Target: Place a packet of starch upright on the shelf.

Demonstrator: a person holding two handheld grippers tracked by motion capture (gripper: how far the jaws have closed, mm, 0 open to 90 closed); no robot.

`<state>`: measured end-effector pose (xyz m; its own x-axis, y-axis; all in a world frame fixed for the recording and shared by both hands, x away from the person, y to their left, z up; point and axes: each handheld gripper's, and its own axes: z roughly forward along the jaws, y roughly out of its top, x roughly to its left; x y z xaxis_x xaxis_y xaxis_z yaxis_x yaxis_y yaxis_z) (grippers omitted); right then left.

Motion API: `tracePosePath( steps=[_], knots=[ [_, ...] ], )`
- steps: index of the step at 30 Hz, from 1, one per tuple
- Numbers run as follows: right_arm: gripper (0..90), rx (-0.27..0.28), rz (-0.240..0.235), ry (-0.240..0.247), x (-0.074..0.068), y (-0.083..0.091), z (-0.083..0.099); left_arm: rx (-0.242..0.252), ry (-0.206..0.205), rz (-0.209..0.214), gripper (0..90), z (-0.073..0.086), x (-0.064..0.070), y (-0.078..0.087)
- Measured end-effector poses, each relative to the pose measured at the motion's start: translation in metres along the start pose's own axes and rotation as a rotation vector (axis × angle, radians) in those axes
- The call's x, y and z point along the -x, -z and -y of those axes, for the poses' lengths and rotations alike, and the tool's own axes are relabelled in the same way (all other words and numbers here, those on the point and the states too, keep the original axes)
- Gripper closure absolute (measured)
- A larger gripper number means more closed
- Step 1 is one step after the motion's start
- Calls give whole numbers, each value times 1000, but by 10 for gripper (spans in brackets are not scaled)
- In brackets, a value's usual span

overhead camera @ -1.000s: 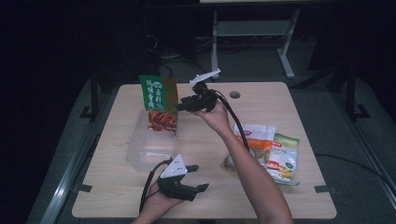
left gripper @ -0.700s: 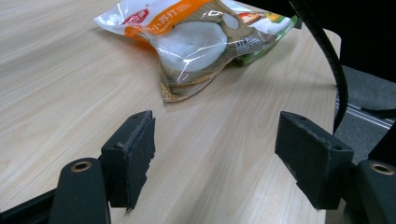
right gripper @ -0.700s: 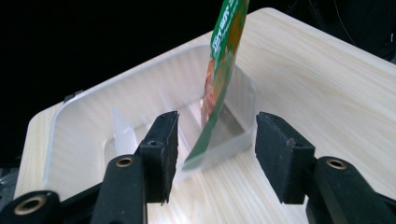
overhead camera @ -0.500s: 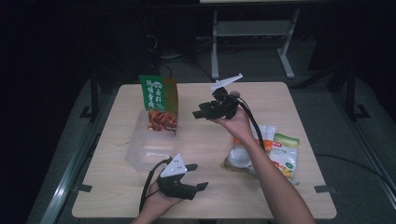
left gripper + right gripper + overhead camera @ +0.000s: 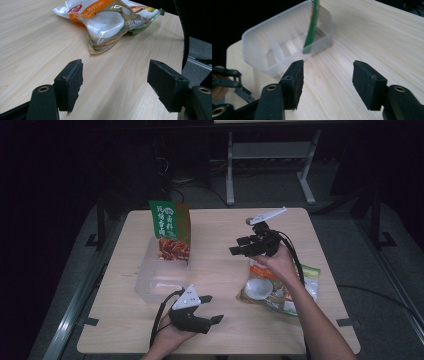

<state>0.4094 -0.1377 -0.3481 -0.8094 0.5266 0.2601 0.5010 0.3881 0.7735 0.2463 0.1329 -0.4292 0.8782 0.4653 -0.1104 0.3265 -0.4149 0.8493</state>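
A clear plastic bin [image 5: 159,276] sits left of centre on the wooden table [image 5: 220,225], with a green and red snack bag [image 5: 170,227] standing upright at its far end. My right gripper [image 5: 240,246] hovers open over the middle of the table, its jaws pointing left at the bin [image 5: 287,47] and the bag's green edge [image 5: 312,25]. In its own view the right gripper [image 5: 327,72] holds nothing. My left gripper [image 5: 212,309] rests open near the front edge. The left gripper [image 5: 117,72] faces a pile of snack packets [image 5: 107,22].
The snack packets [image 5: 277,290], orange, clear and green, lie at the right of the table under the person's right forearm. A small round hole [image 5: 248,221] is in the tabletop near the far edge. A white metal frame [image 5: 270,155] stands beyond the table.
The right gripper has drawn away from the green snack bag, moving right and nearer the person, and stays open. The bag stands in the bin. The left gripper has not moved.
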Motion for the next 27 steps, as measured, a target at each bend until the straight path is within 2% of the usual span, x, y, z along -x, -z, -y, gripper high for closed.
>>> tracePosePath(
  steps=[4,13,15,20,27],
  knots=[
    [392,-4,29,-21,4,12,12,2,-3,3,276,0,0,0],
    [368,-13,54,-69,12,33,34,-2,1,4,275,0,0,-1],
    [368,0,63,-74,12,38,39,-6,5,7,275,-1,-1,-2],
    [360,-32,77,-95,15,45,51,-5,6,8,275,0,-1,-2],
    [356,-40,93,-122,17,58,67,-3,7,5,275,-1,-1,-3]
  ],
)
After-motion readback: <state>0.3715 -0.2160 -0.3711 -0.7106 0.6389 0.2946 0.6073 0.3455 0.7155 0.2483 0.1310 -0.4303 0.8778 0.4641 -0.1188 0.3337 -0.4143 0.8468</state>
